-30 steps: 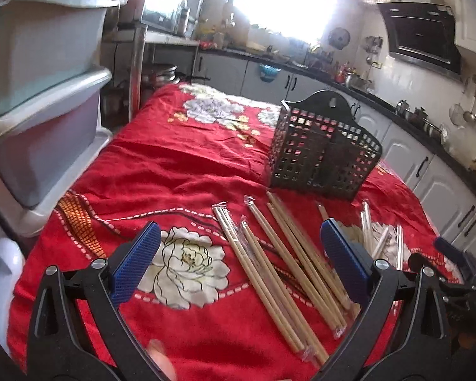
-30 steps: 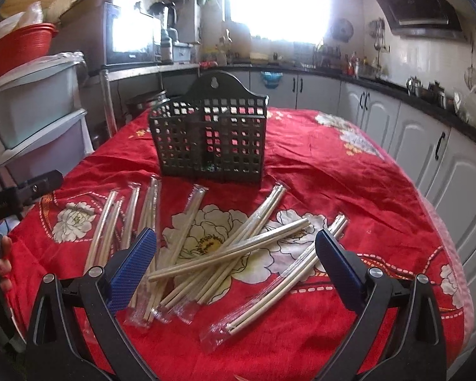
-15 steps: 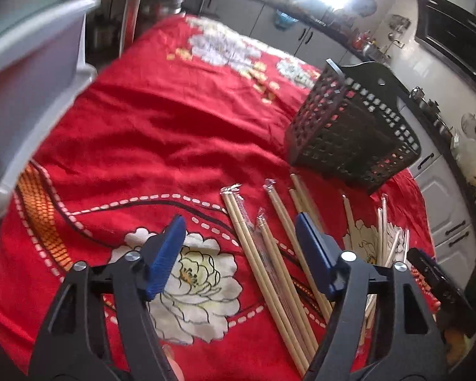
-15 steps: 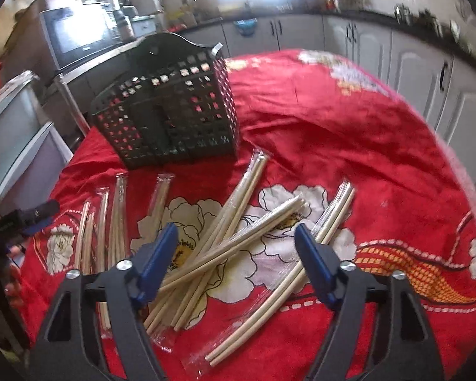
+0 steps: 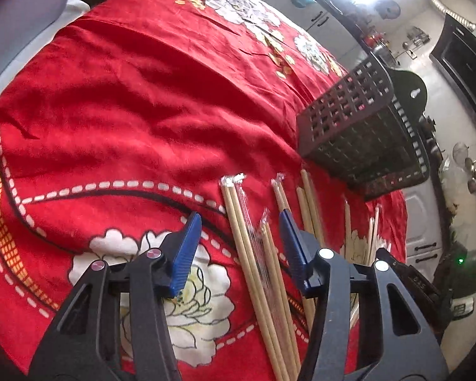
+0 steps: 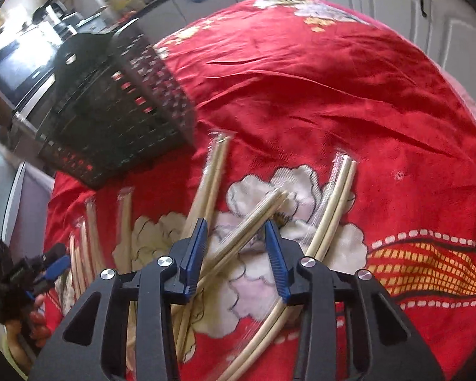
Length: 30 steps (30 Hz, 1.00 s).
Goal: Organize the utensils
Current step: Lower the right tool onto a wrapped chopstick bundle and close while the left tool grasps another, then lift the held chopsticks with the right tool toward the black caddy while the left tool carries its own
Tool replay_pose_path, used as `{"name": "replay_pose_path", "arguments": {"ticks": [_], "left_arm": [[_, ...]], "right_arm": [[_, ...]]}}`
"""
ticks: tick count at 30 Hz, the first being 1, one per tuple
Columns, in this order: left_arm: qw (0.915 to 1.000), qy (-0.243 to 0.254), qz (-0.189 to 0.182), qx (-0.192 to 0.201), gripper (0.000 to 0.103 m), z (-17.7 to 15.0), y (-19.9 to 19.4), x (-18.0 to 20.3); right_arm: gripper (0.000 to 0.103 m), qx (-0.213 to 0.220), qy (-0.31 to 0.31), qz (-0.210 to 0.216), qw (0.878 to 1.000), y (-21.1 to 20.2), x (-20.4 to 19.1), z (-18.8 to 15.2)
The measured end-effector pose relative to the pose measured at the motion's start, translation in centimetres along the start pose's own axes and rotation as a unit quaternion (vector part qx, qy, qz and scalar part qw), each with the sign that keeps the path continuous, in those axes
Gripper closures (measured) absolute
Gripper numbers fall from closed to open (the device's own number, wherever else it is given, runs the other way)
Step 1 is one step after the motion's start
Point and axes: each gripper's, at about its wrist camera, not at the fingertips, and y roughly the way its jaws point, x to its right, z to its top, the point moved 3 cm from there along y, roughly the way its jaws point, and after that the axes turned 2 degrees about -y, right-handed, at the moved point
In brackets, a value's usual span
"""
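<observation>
Both blue-padded grippers have just been closing, each with wrapped chopsticks lying between the jaws but no pad pressing on them. The left gripper (image 5: 239, 236) straddles a plastic-wrapped pale wooden chopstick pair (image 5: 254, 260); the right gripper (image 6: 236, 238) stands over a crossed wrapped pair (image 6: 250, 222). More wrapped pairs lie scattered on the red flowered tablecloth (image 5: 127, 111). Beyond stands the black perforated plastic utensil basket (image 5: 361, 136); its inside is hidden, so the sorting looks barely begun.

Red floral tablecloth (image 5: 149, 101); white cabinets (image 6: 396, 6); microwave (image 6: 19, 66) behind.
</observation>
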Motion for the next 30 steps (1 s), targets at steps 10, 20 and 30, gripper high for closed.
{"name": "replay_pose_path", "arguments": {"ticks": [10,20,30], "left_arm": [[0.9998,0.012,0.016,-0.007,0.060,1.7,1.5,0.6],[0.9967,0.052,0.062,-0.002,0.087,2.4,2.3,1.0],[0.9991,0.039,0.017,0.003,0.095,3.5,1.2,0.7]], "right_arm": [[0.069,-0.009,0.027,0.005,1.000,1.4,0.7,2.4],[0.086,-0.008,0.020,-0.010,1.000,1.9,1.3,3.3],[0.093,-0.010,0.061,0.081,0.995,0.8,1.9,4.2]]}}
